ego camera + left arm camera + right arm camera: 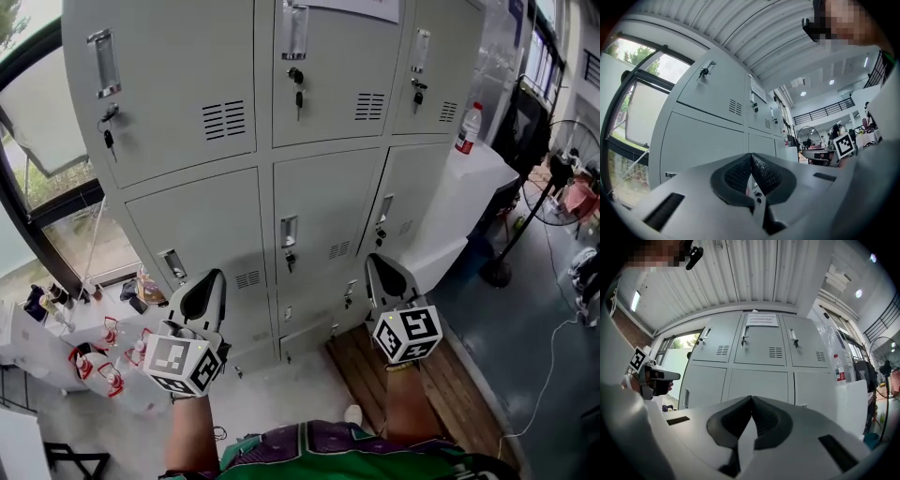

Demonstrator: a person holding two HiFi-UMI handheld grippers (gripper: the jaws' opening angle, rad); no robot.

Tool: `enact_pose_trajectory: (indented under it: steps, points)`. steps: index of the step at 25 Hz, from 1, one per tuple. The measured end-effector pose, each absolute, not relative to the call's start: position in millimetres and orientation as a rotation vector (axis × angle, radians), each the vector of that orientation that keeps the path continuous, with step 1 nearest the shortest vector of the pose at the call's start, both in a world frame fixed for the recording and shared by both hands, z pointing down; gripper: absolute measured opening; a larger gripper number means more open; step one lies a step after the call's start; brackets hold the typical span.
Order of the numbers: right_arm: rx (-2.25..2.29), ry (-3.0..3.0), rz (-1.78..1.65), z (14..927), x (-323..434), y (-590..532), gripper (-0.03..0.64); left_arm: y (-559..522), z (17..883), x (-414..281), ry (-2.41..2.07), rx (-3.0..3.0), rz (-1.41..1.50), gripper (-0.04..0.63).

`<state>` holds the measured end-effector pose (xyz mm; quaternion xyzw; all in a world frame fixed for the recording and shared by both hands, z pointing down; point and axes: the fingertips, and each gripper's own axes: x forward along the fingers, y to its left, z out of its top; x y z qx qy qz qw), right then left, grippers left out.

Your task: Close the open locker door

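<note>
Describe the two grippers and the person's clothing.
The left gripper and right gripper are light grey shells with dark textured pads, tapering to a point. Each carries a white cube with black square markers. Forearms are unsleeved; the top is green and purple.

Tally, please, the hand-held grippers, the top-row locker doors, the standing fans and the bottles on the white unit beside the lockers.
hand-held grippers: 2, left and right
top-row locker doors: 3
standing fans: 1
bottles on the white unit: 1
total: 7
</note>
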<state>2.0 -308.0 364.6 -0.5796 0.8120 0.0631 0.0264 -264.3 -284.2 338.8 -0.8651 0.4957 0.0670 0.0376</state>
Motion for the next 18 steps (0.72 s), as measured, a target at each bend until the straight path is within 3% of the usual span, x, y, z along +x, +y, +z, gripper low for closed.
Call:
enact_pose_trajectory:
  steps: [18]
  points:
    - [-1.742, 2.512, 0.265, 344.7, 17.6, -308.1, 0.005, -291.9, 335.2, -272.3, 1.607, -2.594, 0.229, 0.021]
